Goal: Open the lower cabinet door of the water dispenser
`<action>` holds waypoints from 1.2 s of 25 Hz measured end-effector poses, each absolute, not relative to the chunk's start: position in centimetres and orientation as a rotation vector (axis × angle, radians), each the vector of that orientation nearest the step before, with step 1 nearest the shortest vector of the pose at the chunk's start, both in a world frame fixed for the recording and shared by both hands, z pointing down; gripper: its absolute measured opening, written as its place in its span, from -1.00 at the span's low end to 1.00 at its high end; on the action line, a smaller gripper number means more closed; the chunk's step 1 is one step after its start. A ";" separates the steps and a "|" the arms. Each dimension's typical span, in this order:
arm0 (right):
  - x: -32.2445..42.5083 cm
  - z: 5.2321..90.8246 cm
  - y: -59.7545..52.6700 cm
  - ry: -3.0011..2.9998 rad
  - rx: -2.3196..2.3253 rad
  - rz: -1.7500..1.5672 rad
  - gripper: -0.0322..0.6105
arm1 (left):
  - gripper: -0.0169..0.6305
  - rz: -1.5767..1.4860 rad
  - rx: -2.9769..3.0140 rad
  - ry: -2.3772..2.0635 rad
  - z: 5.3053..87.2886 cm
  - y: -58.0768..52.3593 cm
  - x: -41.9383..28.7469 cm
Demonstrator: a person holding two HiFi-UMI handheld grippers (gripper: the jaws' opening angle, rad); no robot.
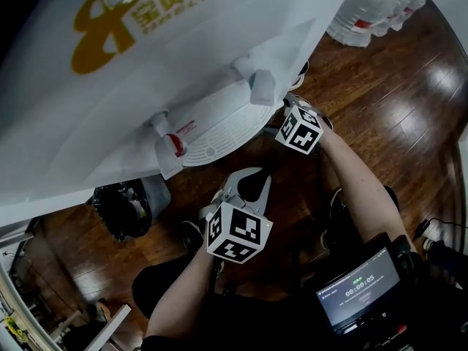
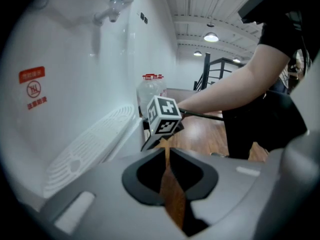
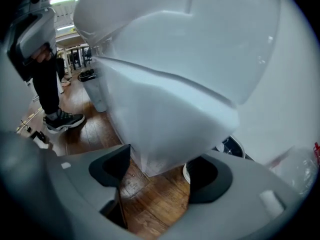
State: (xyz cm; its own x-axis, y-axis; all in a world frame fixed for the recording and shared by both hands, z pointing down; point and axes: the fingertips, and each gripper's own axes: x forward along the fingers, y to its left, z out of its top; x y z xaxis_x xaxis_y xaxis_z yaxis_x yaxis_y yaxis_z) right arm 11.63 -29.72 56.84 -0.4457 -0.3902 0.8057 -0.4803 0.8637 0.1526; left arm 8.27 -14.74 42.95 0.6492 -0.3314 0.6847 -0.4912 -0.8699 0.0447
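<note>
Right gripper (image 3: pixel 161 157) at the water dispenser (image 3: pixel 170 94) base: jaws spread, lower cabinet corner between them, unclamped. Left gripper (image 2: pixel 165 147) beside the dispenser: jaws closed, empty.

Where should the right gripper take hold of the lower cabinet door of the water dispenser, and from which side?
No handle shows, so probably the vertical edge of the lower cabinet, low near the floor. The right gripper is open and faces that corner, one jaw to each side; come straight in from there.
</note>
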 end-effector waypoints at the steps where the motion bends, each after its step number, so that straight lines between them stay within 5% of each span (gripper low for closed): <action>1: 11.8 56.9 -29.4 -2.090 0.633 0.127 0.18 | -0.80 1.031 2.641 -0.669 43.0 -14.7 8.2; 30: 13.5 56.9 -18.9 -2.033 0.712 0.296 0.10 | -0.80 0.990 2.703 -0.613 39.6 -5.1 9.1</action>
State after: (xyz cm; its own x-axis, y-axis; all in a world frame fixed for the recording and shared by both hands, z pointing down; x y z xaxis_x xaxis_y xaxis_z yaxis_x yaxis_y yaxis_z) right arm 13.53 -18.88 56.89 -0.3995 -0.3683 0.8395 -0.5920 0.8028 0.0704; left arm 9.05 -5.06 39.56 0.6899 -0.3126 0.6529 -0.4451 -0.8945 0.0421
